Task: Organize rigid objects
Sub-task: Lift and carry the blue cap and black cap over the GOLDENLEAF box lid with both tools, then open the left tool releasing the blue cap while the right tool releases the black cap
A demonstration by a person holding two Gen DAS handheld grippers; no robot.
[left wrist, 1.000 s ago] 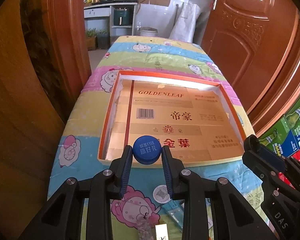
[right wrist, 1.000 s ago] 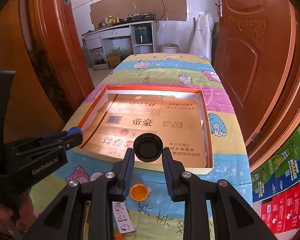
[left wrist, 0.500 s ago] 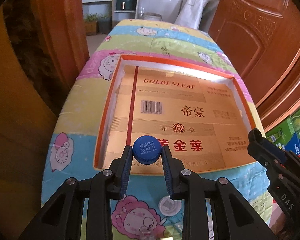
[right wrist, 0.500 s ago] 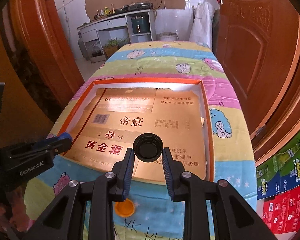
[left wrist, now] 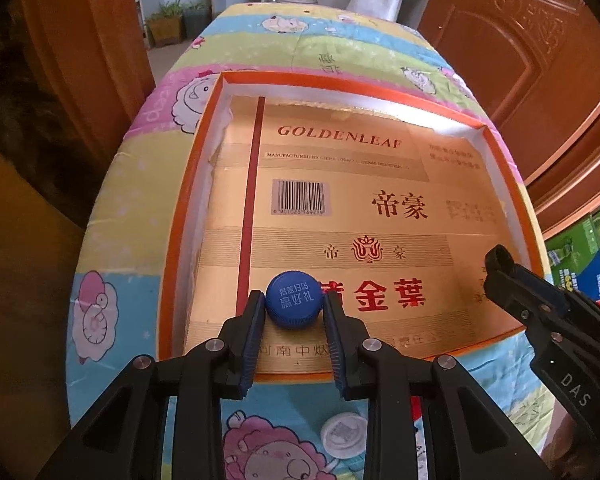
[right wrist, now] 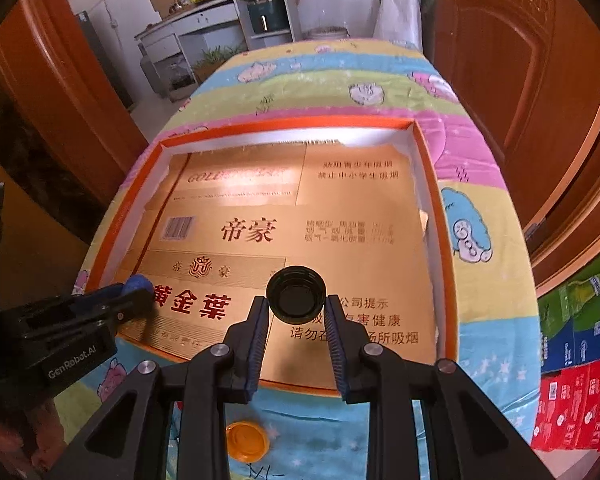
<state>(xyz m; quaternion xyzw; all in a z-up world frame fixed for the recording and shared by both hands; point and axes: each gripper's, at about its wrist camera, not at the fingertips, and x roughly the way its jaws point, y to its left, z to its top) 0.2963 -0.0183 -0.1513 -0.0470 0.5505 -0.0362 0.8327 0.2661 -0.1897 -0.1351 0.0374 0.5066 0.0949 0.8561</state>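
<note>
My left gripper (left wrist: 293,307) is shut on a blue bottle cap (left wrist: 293,298) and holds it over the near left part of an orange-rimmed tray (left wrist: 184,204) lined with gold cardboard. My right gripper (right wrist: 296,307) is shut on a black bottle cap (right wrist: 296,294), open side toward the camera, over the near middle of the same tray (right wrist: 440,208). The right gripper shows at the right in the left wrist view (left wrist: 500,264). The left gripper and its blue cap (right wrist: 138,285) show at the left in the right wrist view.
The tray lies on a table with a cartoon-print cloth (left wrist: 112,216). A white cap (left wrist: 346,432) and an orange cap (right wrist: 247,440) lie on the cloth near the front. Wooden doors stand on both sides. Coloured cartons (right wrist: 580,360) are stacked at the right.
Both grippers have moved forward with their caps, from the tray's near rim to over its inside. The grips have not changed.
</note>
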